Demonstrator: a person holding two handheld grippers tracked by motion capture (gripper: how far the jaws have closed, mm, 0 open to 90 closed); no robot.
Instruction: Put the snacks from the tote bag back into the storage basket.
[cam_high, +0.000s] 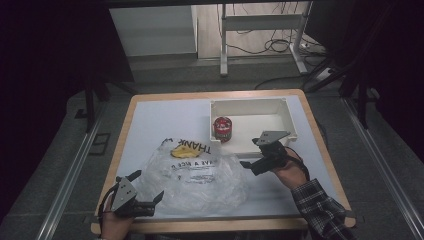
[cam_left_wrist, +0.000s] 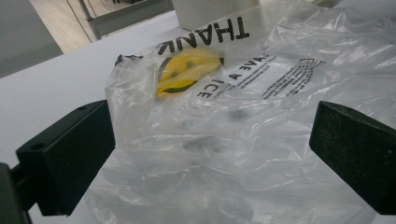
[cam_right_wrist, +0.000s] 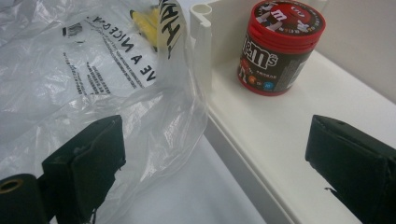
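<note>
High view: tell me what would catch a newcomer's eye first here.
The crumpled clear plastic bag with its yellow smiley and black lettering sprawls across the near middle of the table. Behind it to the right, a red candy tub stands upright in the near left corner of a white tray. The left gripper at the bag's near left edge and the right gripper at its right edge both have open jaws.

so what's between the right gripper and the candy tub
In the right gripper view, the white bin's near wall and bare floor lie between the open right gripper and the candy tub.
</note>
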